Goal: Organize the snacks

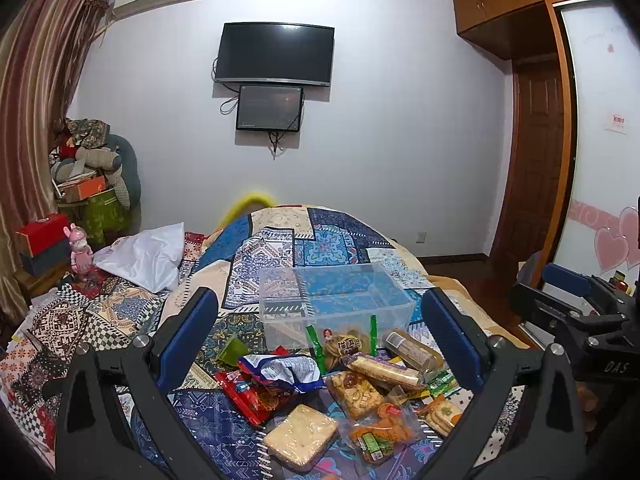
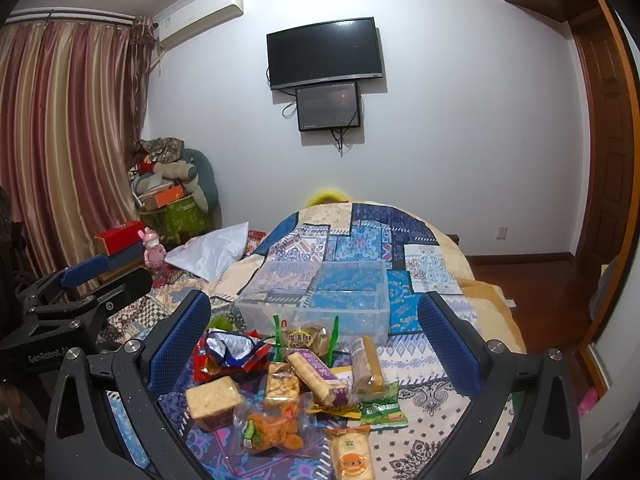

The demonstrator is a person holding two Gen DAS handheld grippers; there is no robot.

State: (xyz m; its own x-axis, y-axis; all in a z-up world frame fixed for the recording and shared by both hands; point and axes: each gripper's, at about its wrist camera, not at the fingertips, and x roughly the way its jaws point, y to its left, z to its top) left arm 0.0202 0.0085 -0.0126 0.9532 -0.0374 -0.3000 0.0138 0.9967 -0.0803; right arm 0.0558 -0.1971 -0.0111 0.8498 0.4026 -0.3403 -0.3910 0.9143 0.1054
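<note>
I have my left gripper [image 1: 320, 344] and right gripper [image 2: 314, 340] both spread wide and holding nothing, above the pile of snack packets [image 1: 344, 392] on the patterned bedspread [image 1: 280, 248]; just beyond stands the clear plastic bin [image 1: 334, 300], then the wall-mounted television [image 1: 274, 54].

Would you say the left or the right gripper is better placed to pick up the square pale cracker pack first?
Left, probably. Both grippers are open and empty, but the cracker pack lies centred below the left gripper; for the right gripper it sits off beside one finger.
</note>
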